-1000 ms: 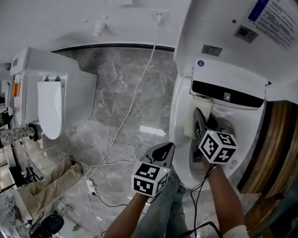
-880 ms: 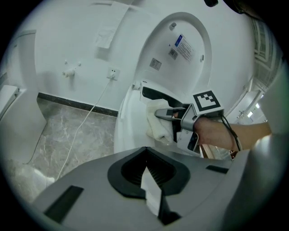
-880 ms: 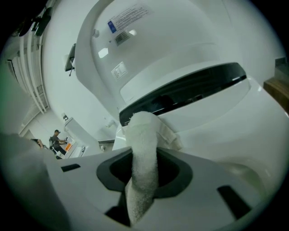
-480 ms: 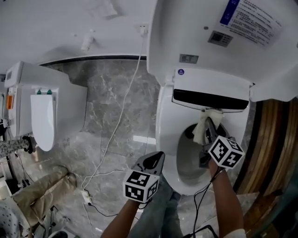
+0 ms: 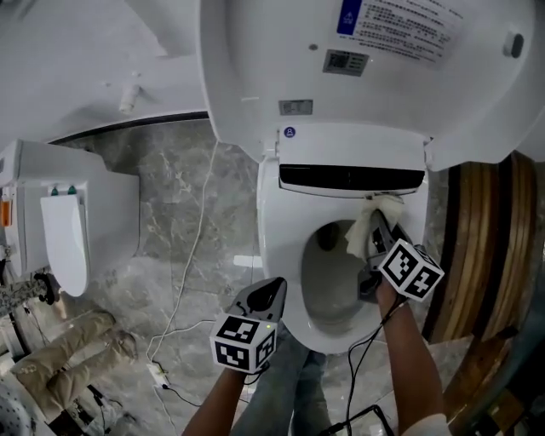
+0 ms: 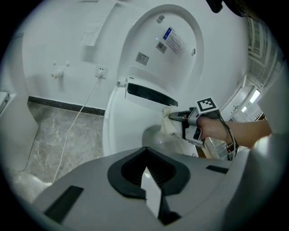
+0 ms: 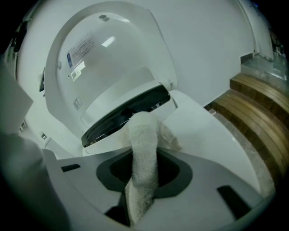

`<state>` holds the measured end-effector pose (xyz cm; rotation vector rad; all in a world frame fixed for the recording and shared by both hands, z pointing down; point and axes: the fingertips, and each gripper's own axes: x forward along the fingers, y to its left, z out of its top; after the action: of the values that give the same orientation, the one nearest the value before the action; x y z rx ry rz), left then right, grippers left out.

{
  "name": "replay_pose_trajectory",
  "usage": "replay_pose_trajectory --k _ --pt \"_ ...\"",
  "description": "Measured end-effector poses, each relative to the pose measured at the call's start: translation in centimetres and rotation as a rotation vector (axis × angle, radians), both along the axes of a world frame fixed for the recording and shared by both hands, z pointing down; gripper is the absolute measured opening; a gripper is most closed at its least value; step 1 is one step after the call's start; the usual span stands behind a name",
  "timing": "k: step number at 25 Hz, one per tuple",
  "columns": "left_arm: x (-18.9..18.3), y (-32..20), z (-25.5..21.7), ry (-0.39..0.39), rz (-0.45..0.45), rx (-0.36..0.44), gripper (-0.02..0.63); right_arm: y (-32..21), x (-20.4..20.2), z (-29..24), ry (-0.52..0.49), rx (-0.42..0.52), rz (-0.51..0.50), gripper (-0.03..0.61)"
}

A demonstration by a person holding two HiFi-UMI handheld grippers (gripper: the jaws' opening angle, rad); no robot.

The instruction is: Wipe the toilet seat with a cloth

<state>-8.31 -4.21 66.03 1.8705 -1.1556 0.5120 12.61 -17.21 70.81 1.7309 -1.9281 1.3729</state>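
The toilet stands with its lid (image 5: 358,77) raised, a printed label (image 5: 400,21) on the lid's underside. The toilet seat (image 5: 277,221) is down, ringing the bowl (image 5: 328,281).

The right gripper (image 5: 376,228) reaches over the toilet's right side towards the back of the seat. Its jaws are clamped on a pale terry cloth (image 5: 366,223). In the right gripper view the cloth (image 7: 143,153) runs up out of the closed jaws as a thick roll. Its loose end spreads onto the seat's rear right part, just in front of the black strip (image 5: 351,177) under the lid hinge.

The left gripper (image 5: 274,288) hangs in front of the toilet, just off the seat's front left edge and well apart from the cloth. Its jaws are drawn together with nothing between them, and it points towards the bowl.

To the toilet's left the floor is grey marble (image 5: 170,187), with a white cable (image 5: 192,255) trailing across it. A second white toilet (image 5: 77,221) stands further left. On the toilet's right, brown wooden boards (image 5: 477,230) run alongside it.
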Motion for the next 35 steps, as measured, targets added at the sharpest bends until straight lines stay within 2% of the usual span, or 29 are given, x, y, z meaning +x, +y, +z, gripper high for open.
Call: replay_pose_trajectory --k 10,20,29,31,33,35 --pt "-1.2 -0.1 0.0 -0.027 -0.026 -0.007 0.012 -0.8 6.2 -1.7 0.035 0.031 0.132 0.101" --pt "0.9 -1.2 -0.4 -0.019 0.024 0.008 0.012 -1.0 10.9 -2.5 0.07 0.05 0.208 0.101" --pt "1.8 -0.4 -0.2 -0.009 0.041 -0.002 0.012 -1.0 11.0 -2.5 0.09 0.048 0.193 0.1" --pt "1.7 -0.3 -0.3 -0.009 0.037 0.002 0.012 -0.7 10.6 -3.0 0.144 0.05 0.151 0.1" --pt "1.5 -0.3 -0.4 -0.011 0.032 0.006 0.012 -0.1 9.4 -3.9 0.203 0.072 0.068 0.101" --pt "1.4 -0.2 -0.5 -0.014 0.032 0.008 0.012 1.0 8.2 -4.4 0.206 0.083 0.011 0.101"
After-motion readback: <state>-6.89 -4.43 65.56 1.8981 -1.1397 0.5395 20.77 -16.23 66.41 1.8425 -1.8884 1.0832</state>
